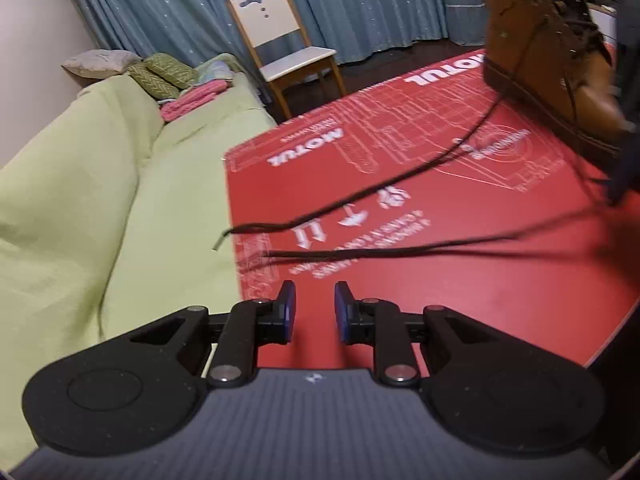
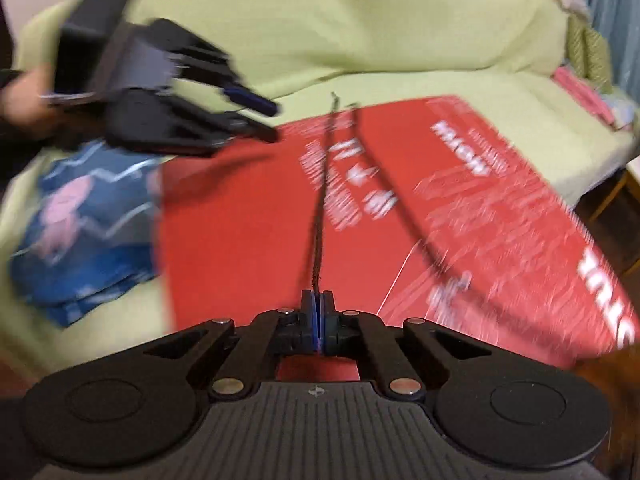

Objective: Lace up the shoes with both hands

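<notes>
Brown boot (image 1: 560, 60) cut off; right hand-held gripper (image 2: 317, 312) pinches blurred lace (image 2: 320, 208)

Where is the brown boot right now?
In the left wrist view the brown boot stands at the top right, on the far end of the red mat, with its black laces trailing across the mat toward the left gripper.

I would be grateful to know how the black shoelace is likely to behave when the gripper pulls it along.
The black shoelace is probably floppy: its free stretch curves loosely over the red board. It looks thin and light, so it should trail behind the right gripper, which is shut on it. It may tug the brown boot.
</notes>
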`<state>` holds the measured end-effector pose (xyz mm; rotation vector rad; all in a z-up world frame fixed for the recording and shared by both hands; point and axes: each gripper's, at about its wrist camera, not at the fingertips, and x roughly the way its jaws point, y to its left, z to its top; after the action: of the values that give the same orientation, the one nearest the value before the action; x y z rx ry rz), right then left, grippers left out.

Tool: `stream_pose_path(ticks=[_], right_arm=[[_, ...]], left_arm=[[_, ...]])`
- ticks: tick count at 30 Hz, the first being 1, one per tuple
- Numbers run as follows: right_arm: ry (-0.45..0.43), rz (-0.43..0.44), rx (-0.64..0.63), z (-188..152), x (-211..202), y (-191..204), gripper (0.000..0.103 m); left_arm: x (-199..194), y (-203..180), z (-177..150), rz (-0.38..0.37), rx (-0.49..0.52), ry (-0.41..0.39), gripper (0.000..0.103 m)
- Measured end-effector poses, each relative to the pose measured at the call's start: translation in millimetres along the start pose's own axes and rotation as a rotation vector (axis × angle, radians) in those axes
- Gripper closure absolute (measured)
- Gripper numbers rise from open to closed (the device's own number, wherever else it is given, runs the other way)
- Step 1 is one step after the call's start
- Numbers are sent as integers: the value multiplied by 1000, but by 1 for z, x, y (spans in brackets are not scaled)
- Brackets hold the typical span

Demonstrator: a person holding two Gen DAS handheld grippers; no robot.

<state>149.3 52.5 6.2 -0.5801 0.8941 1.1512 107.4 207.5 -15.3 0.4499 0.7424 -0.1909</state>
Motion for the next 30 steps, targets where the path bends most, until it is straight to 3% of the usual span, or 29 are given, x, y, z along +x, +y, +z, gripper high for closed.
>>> stream_pose_path(ticks=[4,7,9,14,17,23,30], right_arm=[[114,124,-104,-39,-28,26,101],[120,100,-133,-53,-39,34,93],[69,71,-109,-51,-43,30,93],[-112,23,3,-17,-29,11,93],[-175,-15,63,13,-3,-2,93],[-171,6,77,69,59,-14,91],[-122,-38,20,93,102,-9,91]], left_arm=[[2,-8,-1,-79,-78,7,84],[5,-14,0,-81,-99,20,84],[3,-16,1,-76,-101,22,84],[-5,-17,1,-28,-91,24,84],[-8,-16,0,-21,-84,24,84],[-11,-18,-4,-36,-76,16,84],[-14,-18,-7,-45,-99,-8,84]])
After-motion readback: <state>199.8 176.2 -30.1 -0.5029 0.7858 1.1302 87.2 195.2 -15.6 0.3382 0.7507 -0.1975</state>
